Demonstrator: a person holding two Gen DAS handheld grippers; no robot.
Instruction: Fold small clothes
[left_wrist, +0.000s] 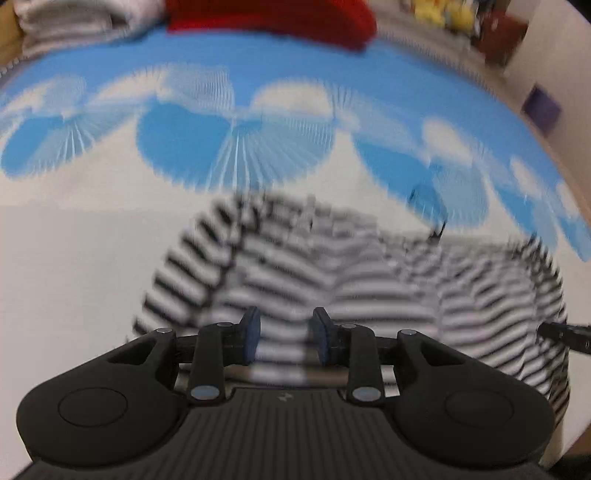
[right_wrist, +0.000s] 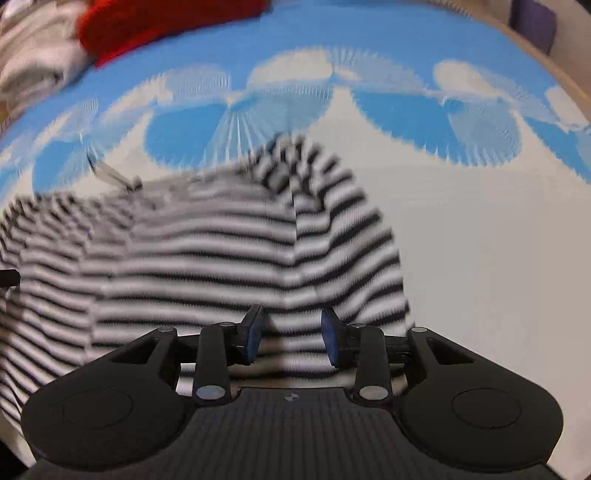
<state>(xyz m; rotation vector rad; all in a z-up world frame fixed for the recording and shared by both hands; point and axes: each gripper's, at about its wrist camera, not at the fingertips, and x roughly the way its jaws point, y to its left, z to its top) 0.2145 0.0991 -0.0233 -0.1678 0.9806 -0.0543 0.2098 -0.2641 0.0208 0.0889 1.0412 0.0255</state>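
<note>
Only left view shows yellow toys (left_wrist: 439, 14), striped garment (left_wrist: 332, 273)

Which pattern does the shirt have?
The shirt has black and white stripes, clearest in the right wrist view.

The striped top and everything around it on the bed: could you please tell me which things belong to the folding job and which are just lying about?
Part of the job:
- striped top, spread on the sheet
- left gripper, jaws open above it
- right gripper, jaws open above it

Just lying about:
- red garment
- pale folded cloth
- yellow soft toys
- blue and white sheet, the work surface
</note>
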